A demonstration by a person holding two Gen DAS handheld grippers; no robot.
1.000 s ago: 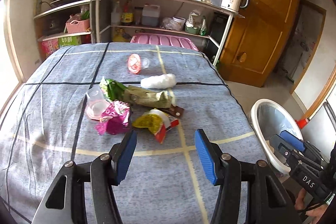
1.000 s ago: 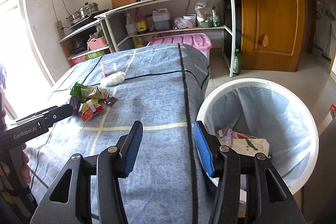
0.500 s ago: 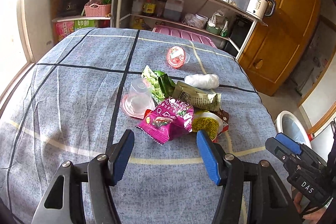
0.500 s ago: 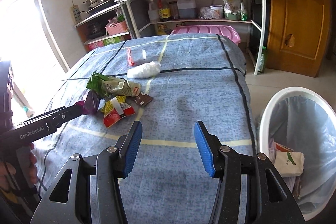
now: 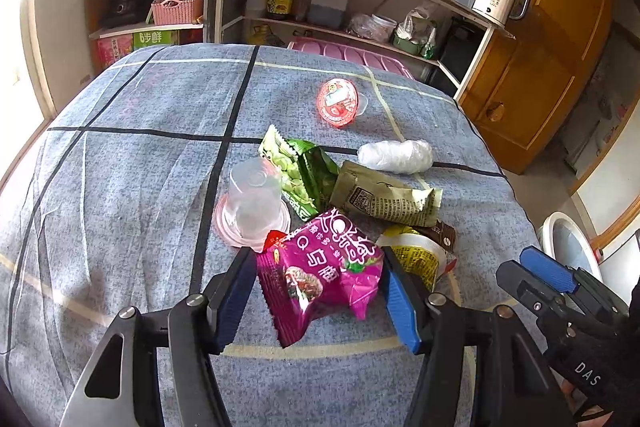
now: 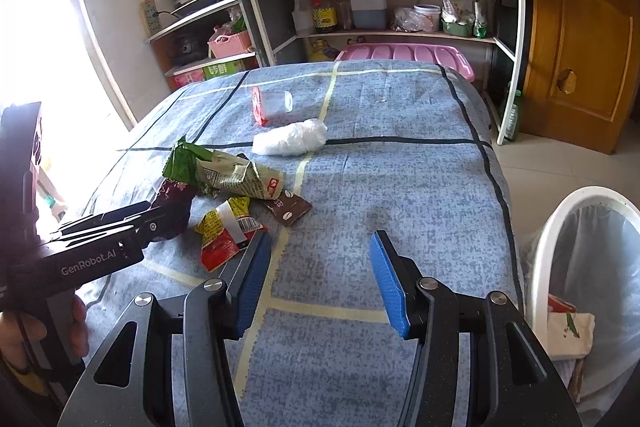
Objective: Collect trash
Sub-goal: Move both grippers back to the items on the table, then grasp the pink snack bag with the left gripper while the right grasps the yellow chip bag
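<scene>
The trash is being found gathered in one loose cluster near the middle of the cloth-covered counter (image 5: 120, 155), presumably so that each piece can be reached from the near edge. At the left of the cluster, a clear plastic cup (image 5: 253, 201) is being seen upside down on its pink lid, just beside a green snack bag (image 5: 298, 167). The left gripper (image 5: 320, 291) is being lowered around a magenta snack packet (image 5: 320, 275); its fingers (image 5: 236, 297) are being closed from roughly a half-open spread, with the packet lying between them, but firm contact of the pads is not yet being shown, so the packet is being judged not gripped so far. The packet is probably being taken first because it is lying nearest and on top of the heap. To its right, a yellow wrapper (image 5: 416, 259) and an olive-green pouch (image 5: 384, 197) are being partly overlapped, with a white crumpled bag (image 5: 396, 155) and a red-lidded jelly cup (image 5: 338, 102) lying farther back and apart. The right gripper (image 6: 320, 279) is being held about half open over bare cloth, with nothing between its fingers, apparently in readiness for the yellow wrapper (image 6: 228, 231) just beside its left finger. At the far right, the lined white bin (image 6: 560, 227) is being kept on the floor beside the counter, already holding some rubbish, so that drops can be made with a short swing.
</scene>
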